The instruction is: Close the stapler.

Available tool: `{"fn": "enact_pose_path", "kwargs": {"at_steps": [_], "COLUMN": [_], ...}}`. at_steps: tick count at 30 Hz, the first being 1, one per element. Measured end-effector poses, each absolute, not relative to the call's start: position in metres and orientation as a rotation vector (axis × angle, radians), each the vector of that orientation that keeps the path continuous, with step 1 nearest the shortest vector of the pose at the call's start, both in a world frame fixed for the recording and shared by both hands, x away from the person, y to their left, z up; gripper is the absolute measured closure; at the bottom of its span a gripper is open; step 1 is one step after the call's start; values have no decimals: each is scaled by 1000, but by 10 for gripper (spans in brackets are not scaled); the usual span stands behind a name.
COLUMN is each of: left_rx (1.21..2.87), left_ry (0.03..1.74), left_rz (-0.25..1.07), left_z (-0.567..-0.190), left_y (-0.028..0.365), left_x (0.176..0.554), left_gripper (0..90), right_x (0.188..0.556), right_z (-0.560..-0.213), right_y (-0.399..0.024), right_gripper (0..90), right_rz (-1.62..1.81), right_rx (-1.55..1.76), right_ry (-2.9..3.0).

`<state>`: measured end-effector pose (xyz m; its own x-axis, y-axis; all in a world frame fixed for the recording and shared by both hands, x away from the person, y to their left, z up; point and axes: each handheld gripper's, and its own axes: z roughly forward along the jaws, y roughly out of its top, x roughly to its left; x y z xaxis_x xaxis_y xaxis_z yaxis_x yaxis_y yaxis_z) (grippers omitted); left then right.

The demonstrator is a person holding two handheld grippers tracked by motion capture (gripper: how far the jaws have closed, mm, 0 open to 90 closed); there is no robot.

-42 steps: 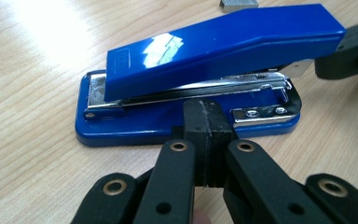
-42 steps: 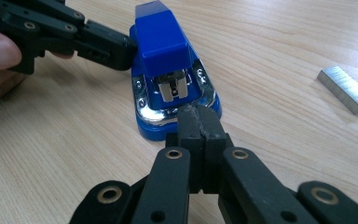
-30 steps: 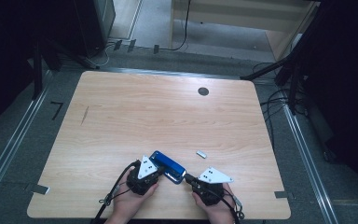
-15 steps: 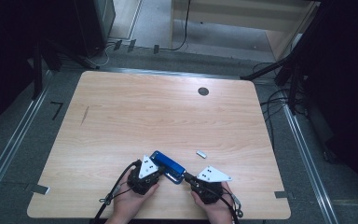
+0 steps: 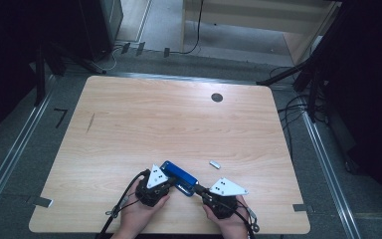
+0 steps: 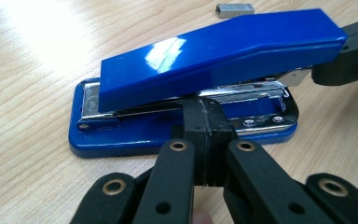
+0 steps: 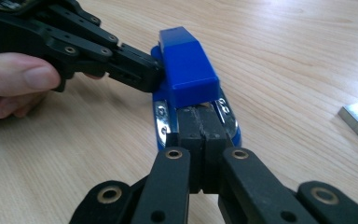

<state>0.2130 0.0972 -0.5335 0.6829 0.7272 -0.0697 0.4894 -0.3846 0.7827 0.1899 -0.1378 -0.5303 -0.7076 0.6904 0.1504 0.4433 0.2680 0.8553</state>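
Stapler (image 5: 179, 178) steadies best if both closed grippers, left (image 5: 165, 180) and right (image 5: 199, 189), keep pressing, staples (image 5: 215, 164) at two o'clock.

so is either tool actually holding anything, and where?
Neither grips anything. Both tools are shut, pads together. The left tool presses its tip against the blue stapler's side, the right tool against its rear end.

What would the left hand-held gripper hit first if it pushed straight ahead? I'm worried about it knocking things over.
The blue stapler: the shut left hand-held gripper points at its side, seemingly touching the metal magazine under the lid already.
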Motion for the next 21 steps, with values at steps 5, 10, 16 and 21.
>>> {"fn": "enact_pose_path", "kwargs": {"at_steps": [5, 10, 16, 21], "left_rx": [2061, 2059, 2062, 2065], "left_ry": [933, 932, 927, 929], "left_rz": [359, 357, 354, 363], "left_z": [-534, -534, -534, -533], "left_y": [97, 98, 98, 97], "left_x": [213, 214, 214, 213], "left_gripper": [900, 900, 900, 900], "right_x": [190, 190, 190, 193], "right_z": [-527, -524, -518, -511], "right_y": [-138, -137, -136, -135], "right_gripper": [900, 900, 900, 900], "right_rz": [1433, 1446, 1459, 1477], "right_rx": [1045, 1030, 1011, 994], "right_ry": [2271, 2264, 2246, 2232]}}
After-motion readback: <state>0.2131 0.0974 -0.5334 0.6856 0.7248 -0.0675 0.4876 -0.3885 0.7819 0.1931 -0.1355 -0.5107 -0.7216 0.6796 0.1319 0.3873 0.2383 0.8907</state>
